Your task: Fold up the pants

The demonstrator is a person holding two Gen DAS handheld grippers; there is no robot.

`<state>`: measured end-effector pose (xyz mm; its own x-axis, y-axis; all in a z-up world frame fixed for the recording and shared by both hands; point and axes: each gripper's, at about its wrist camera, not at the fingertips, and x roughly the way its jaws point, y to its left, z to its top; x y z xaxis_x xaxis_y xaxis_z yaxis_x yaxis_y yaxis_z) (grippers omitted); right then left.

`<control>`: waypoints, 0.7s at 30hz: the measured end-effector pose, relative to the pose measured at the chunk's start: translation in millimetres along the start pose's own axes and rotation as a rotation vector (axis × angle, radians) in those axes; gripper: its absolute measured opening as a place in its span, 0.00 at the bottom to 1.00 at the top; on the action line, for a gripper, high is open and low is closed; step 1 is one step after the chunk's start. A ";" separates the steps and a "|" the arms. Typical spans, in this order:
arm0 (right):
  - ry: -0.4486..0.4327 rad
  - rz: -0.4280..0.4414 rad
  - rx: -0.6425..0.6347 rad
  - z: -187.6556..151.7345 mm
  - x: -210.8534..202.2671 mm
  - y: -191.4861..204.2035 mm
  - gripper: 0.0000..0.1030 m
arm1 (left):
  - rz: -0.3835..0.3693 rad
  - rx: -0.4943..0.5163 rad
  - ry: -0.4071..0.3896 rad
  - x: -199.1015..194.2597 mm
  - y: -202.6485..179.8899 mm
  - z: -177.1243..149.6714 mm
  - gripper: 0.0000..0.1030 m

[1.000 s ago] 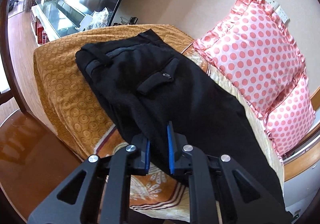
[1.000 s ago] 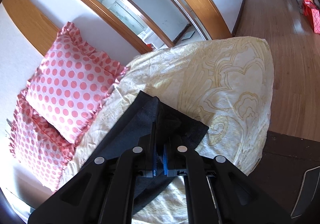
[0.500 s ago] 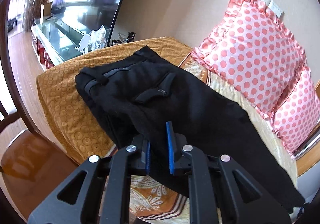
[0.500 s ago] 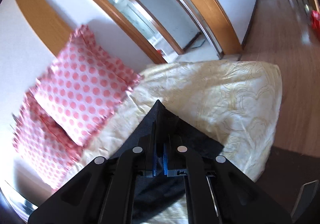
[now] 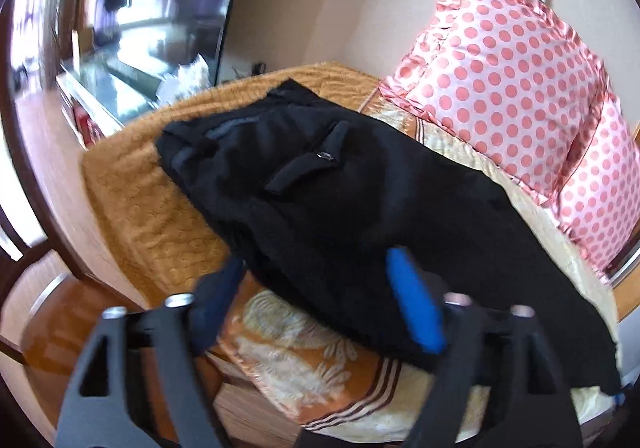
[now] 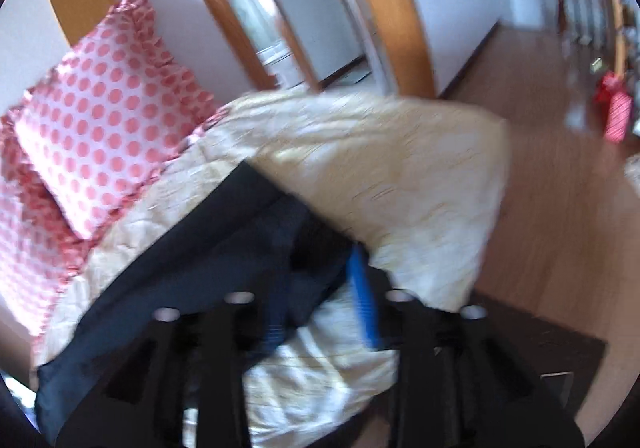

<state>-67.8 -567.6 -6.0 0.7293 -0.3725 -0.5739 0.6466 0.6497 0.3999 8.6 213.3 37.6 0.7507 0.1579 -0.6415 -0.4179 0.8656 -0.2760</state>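
Note:
The black pants (image 5: 340,199) lie lengthwise on the sofa, waistband at the far left end on the orange cover, back pocket facing up. My left gripper (image 5: 316,288) is open, its blue pads spread wide at the near edge of the pants' seat, holding nothing. In the right wrist view the leg end of the pants (image 6: 224,248) lies on the cream cover. My right gripper (image 6: 316,284) is open over the hem, its blue pads apart, the cloth lying loose between them.
Two pink polka-dot pillows (image 5: 516,87) lean on the wall behind the pants; one also shows in the right wrist view (image 6: 100,119). The orange cover (image 5: 152,215) drapes the left end, the cream cover (image 6: 392,159) the right end. Wooden floor (image 6: 560,207) lies beyond.
Both grippers have opened and let go of the pants. The pants now rest on the sofa. Both views are blurred from motion.

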 end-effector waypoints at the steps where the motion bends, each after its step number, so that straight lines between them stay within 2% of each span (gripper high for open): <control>1: -0.027 -0.035 -0.015 1.1 -4.9 -0.1 0.61 | 0.006 0.017 -0.013 -5.6 -2.0 -0.9 0.79; 3: -0.103 -0.077 -0.084 5.2 -20.1 10.1 0.61 | 0.035 0.064 -0.044 -19.1 -8.6 -3.3 0.80; 5: -0.131 -0.033 -0.163 7.2 -29.5 30.2 0.60 | 0.030 0.106 -0.083 -31.5 -20.0 -5.7 0.82; 8: -0.078 0.187 -0.325 2.0 -34.5 92.7 0.60 | -0.074 0.191 -0.117 -43.3 -55.0 -13.3 0.88; 11: 0.034 0.522 -0.527 -25.8 -34.1 191.1 0.55 | -0.233 0.290 -0.101 -37.9 -99.8 -29.6 0.91; 12: 0.062 0.600 -0.596 -38.5 -34.6 222.9 0.51 | -0.280 0.326 -0.094 -33.4 -115.1 -37.4 0.91; 16: 0.189 0.823 -0.836 -96.2 -32.4 335.8 0.47 | -0.318 0.434 -0.094 -18.3 -152.3 -65.7 0.91; 18: 0.251 0.879 -0.950 -128.4 -28.1 387.4 0.46 | -0.317 0.456 -0.086 -12.6 -158.9 -74.3 0.91; 21: 0.338 0.931 -1.100 -168.8 -20.8 444.6 0.45 | -0.321 0.460 -0.035 0.4 -160.1 -84.2 0.91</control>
<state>166.7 -159.1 63.0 0.5915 0.5181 -0.6178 -0.6168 0.7843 0.0673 32.8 34.8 21.3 0.8230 -0.1392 -0.5507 0.0949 0.9896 -0.1083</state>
